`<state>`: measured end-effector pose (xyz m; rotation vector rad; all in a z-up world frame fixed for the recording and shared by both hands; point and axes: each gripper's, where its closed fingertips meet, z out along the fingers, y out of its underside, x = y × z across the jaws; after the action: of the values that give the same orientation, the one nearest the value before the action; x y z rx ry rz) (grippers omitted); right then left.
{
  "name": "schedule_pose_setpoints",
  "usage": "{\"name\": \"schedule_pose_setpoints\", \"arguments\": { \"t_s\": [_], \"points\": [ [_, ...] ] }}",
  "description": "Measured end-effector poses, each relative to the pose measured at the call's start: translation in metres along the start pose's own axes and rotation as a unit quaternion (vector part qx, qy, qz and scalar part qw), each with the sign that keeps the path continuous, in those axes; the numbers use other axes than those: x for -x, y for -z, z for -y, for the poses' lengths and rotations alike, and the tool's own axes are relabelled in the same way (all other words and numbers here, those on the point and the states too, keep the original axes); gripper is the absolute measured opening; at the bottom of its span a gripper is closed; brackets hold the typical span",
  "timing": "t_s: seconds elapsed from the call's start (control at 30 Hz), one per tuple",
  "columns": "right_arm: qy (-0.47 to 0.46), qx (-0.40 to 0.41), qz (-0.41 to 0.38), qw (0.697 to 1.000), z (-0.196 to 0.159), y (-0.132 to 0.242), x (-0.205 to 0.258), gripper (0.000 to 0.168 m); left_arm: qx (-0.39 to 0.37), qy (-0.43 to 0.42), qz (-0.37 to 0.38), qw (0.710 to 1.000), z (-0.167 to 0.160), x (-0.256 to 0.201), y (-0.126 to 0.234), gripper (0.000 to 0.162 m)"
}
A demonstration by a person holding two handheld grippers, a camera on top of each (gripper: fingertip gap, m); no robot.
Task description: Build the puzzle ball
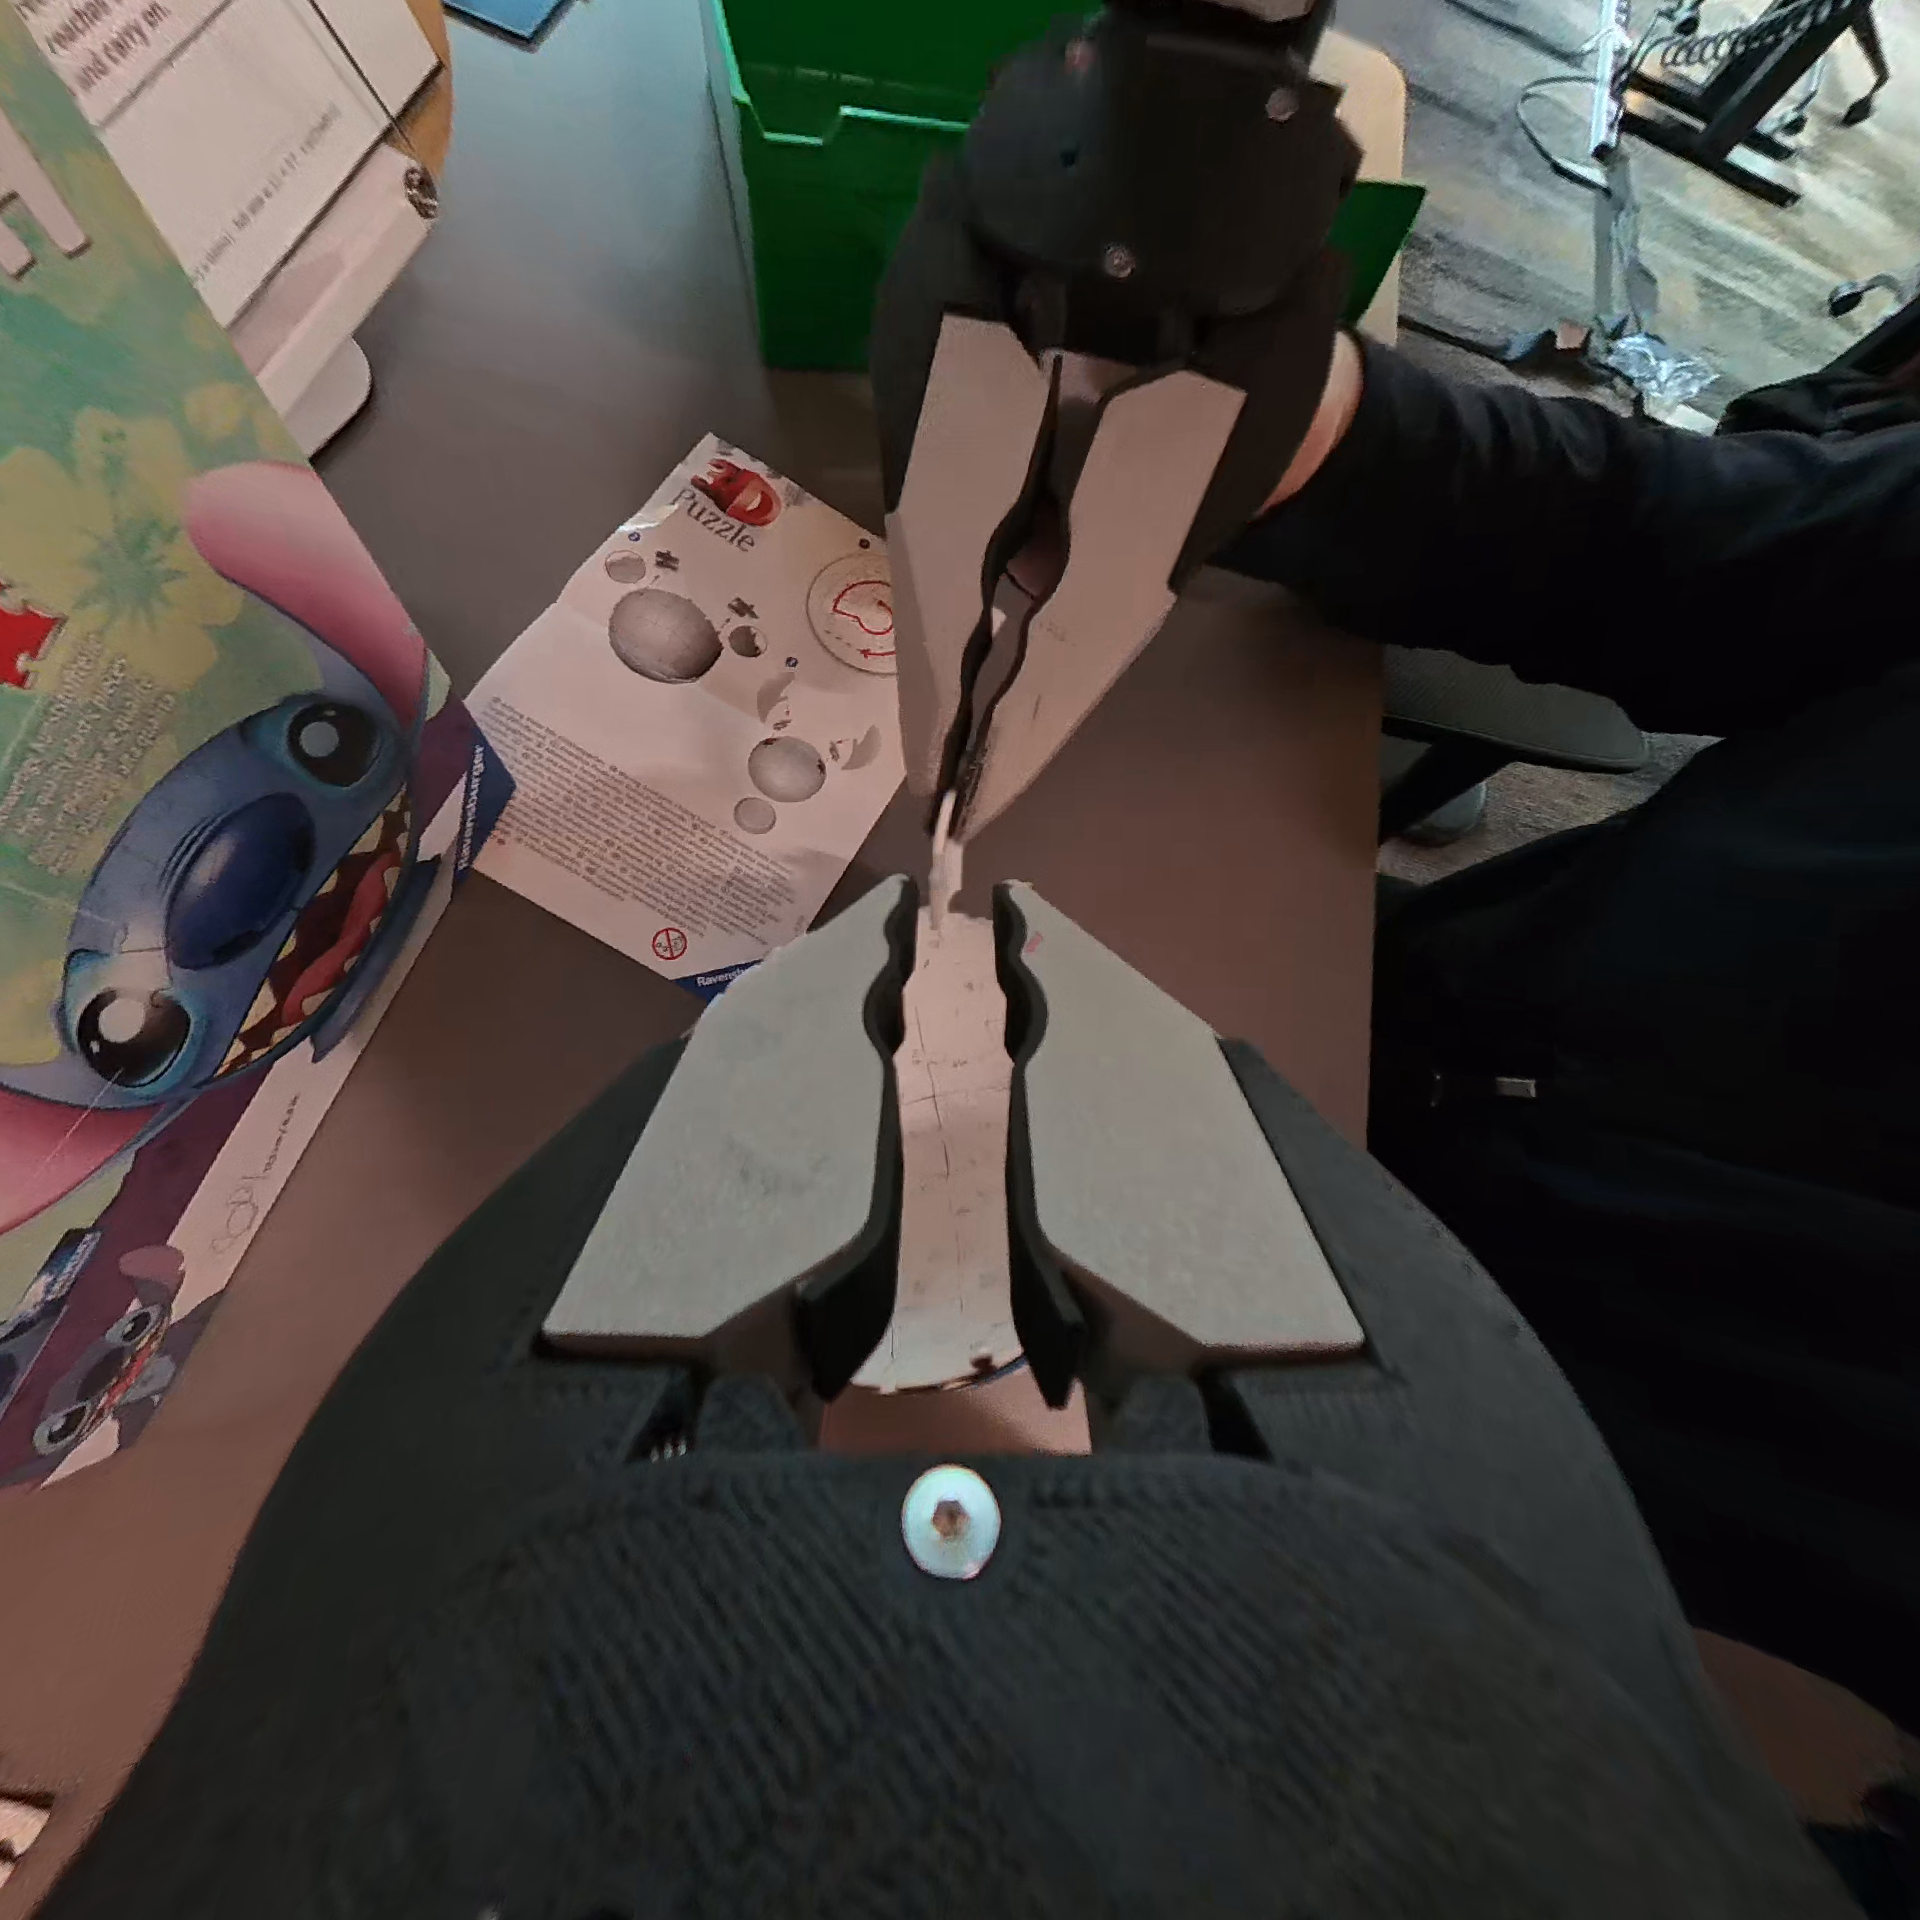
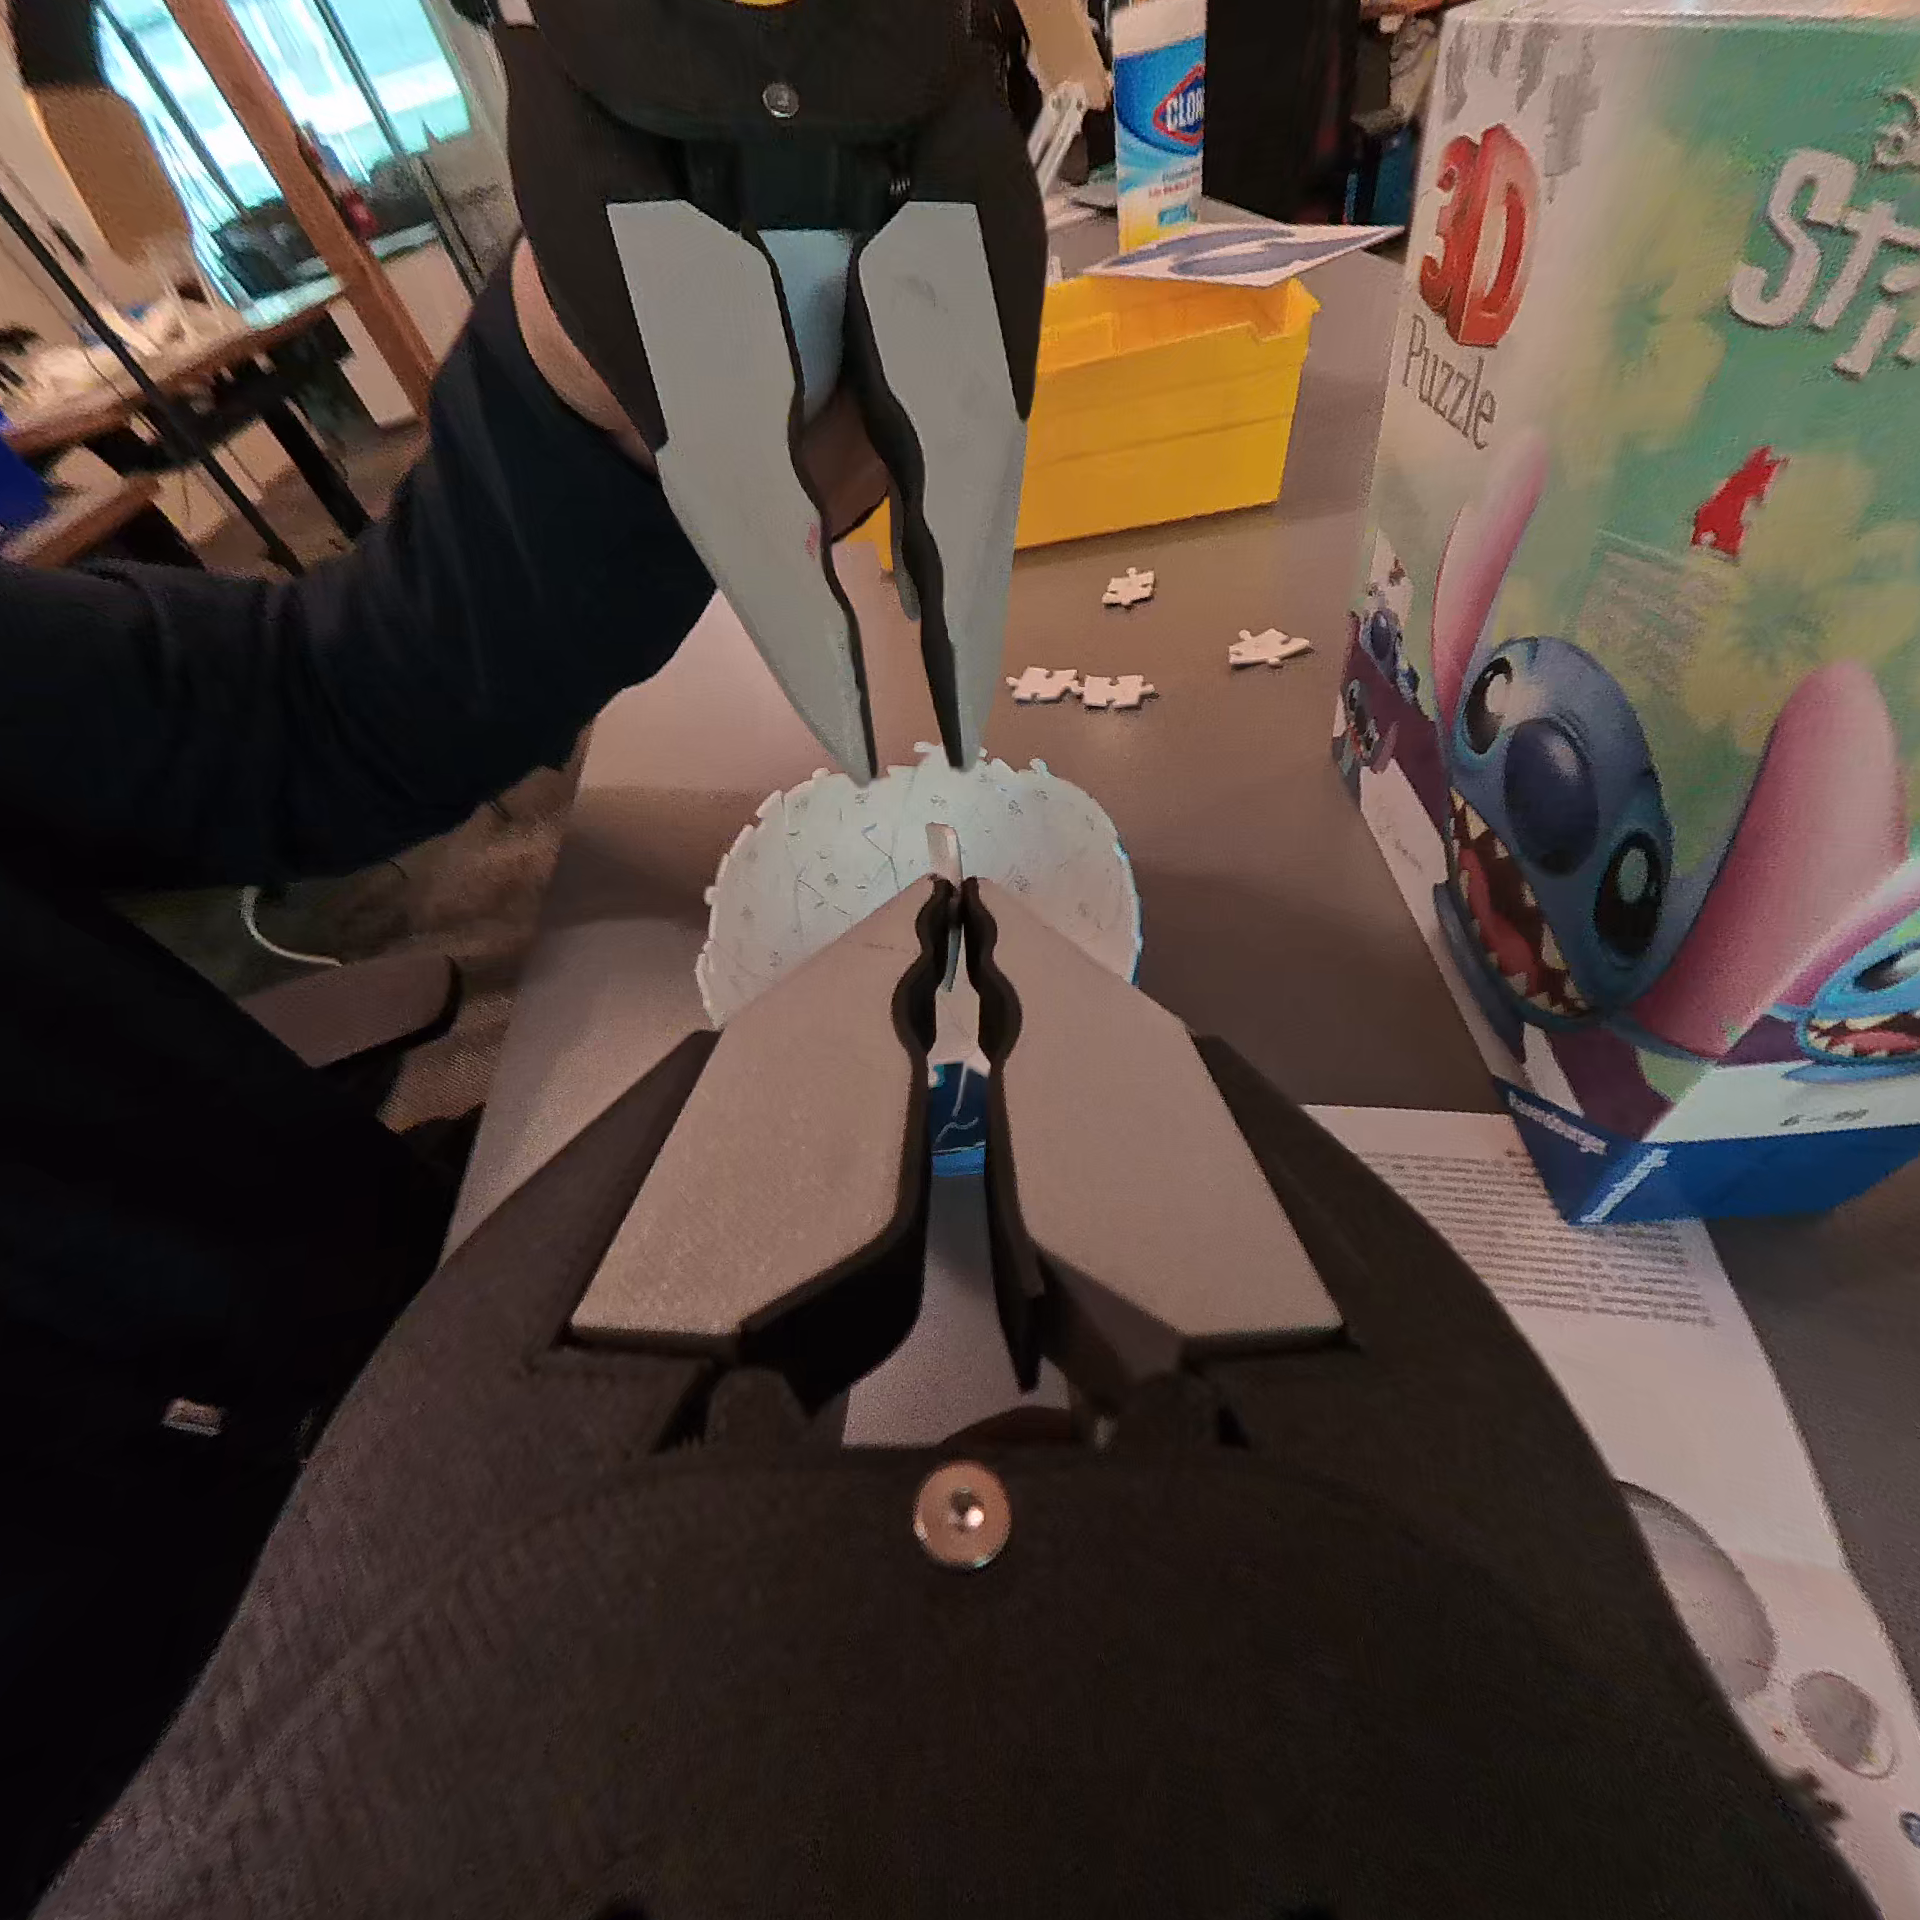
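Observation:
The half-built puzzle ball, a white bowl-shaped shell (image 2: 831,883) with a blue outside, sits on the table. In the left wrist view it shows only through the gap between my left fingers (image 1: 951,1143). My right gripper (image 2: 948,885) is shut on a small white puzzle piece (image 2: 940,847) and holds it edge-on over the shell's inside. The left wrist view shows this gripper (image 1: 956,805) with the piece (image 1: 945,862) sticking out of its tips. My left gripper (image 1: 954,899) is open with its fingertips slightly apart. In the right wrist view it (image 2: 914,767) stands at the shell's far rim.
Loose white pieces (image 2: 1081,686) lie on the table behind the shell. The tall puzzle box (image 2: 1662,520) stands close by, also in the left wrist view (image 1: 156,623), with the instruction leaflet (image 1: 665,748) beside it. A yellow bin (image 2: 1164,416) and a green bin (image 1: 831,156) stand farther off. My two grippers' fingertips are within a few centimetres of each other.

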<state>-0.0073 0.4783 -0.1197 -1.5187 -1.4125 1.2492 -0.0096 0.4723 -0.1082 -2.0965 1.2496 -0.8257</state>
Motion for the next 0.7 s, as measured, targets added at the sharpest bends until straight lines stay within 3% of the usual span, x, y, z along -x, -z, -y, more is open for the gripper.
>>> {"name": "schedule_pose_setpoints", "arguments": {
  "t_s": [0.1, 0.7],
  "points": [
    [0.028, 0.010, -0.020, 0.999, 0.010, -0.003, 0.001, 0.000, 0.027, -0.015, 0.023, 0.999, -0.008, 0.004, -0.005, 0.000],
    [0.015, 0.007, 0.015, 1.000, 0.039, -0.023, 0.004, 0.000, -0.039, -0.003, 0.011, 0.999, -0.008, 0.007, 0.008, 0.000]
  ]
}}
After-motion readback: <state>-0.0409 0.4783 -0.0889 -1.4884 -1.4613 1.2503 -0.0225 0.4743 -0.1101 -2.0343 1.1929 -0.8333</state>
